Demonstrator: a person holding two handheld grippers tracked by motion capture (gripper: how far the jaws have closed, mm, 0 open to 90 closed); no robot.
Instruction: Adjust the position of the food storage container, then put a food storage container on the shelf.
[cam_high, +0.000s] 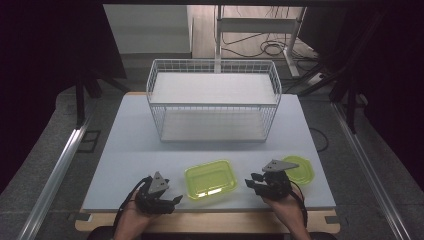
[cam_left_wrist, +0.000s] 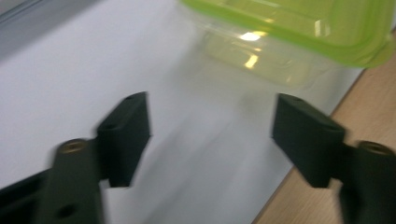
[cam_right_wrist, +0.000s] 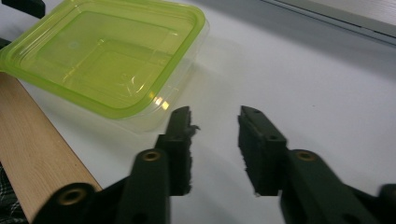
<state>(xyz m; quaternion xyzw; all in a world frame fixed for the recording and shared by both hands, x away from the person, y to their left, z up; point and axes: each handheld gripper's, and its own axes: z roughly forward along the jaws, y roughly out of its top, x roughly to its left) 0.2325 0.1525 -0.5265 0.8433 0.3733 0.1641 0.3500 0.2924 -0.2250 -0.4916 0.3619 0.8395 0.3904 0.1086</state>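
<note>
You're btwn grips: the clear lime-green rectangular plastic container (cam_high: 210, 179) sits near-centre on the pale surface (cam_high: 135, 150), left gripper (cam_high: 172, 201) and right gripper (cam_high: 251, 181) flank it, fingers spread, empty; next, approach its rim w/ one gripper.

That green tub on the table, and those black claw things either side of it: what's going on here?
A person sits at a grey table with a two-jaw gripper in each hand. A green container rests near the front edge between the left gripper and the right gripper. Both point at it with jaws apart, and nothing sits between either pair. A second green piece, perhaps a lid, lies behind the right gripper. Farther back stands a white wire rack with nothing on its shelves.
</note>
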